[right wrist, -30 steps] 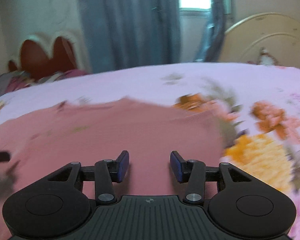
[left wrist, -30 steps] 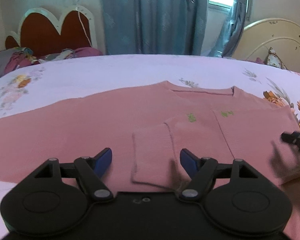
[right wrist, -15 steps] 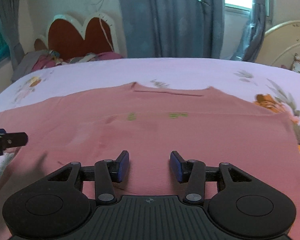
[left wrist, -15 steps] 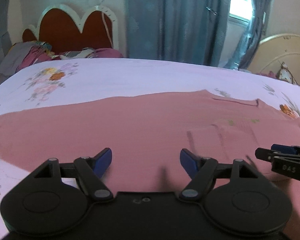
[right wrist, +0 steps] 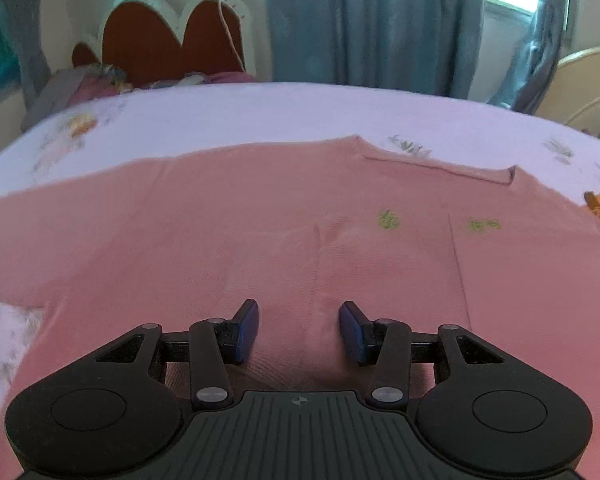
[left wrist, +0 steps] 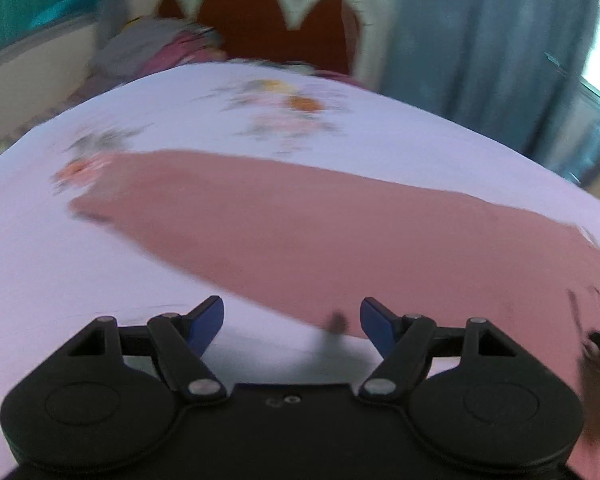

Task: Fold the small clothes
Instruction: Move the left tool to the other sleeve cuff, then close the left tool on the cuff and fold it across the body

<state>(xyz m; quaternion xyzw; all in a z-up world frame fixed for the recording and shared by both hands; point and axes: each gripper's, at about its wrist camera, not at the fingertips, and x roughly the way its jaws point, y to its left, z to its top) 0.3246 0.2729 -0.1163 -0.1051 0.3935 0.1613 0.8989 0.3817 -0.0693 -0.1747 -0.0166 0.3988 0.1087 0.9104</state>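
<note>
Nearest to me, I am watching the left gripper [left wrist: 292,322] hanging with its blue pads spread wide and nothing between them; under it the lilac floral bedsheet [left wrist: 80,280] is showing, with the near edge of a long pink sleeve [left wrist: 260,220] just ahead of the right pad. That view is smearing with motion blur, so I am not judging finer detail there. The right gripper [right wrist: 299,330] is hovering over the body of the pink sweater [right wrist: 180,240], its pads parted about halfway and gripping nothing.

Looking further out, I am seeing one sleeve already folded in across the chest [right wrist: 352,272], its cuff lying just ahead of the right gripper and near the small green motifs [right wrist: 388,220]. The other sleeve is lying stretched out across the sheet towards the sweater's left side, unfolded.

So I am judging the fold as barely under way: one sleeve in, the second sleeve and the body folds left to do. Beyond the neckline [right wrist: 440,164], the heart-shaped headboard [right wrist: 172,40] and blue curtains [right wrist: 372,20] are closing the scene.
</note>
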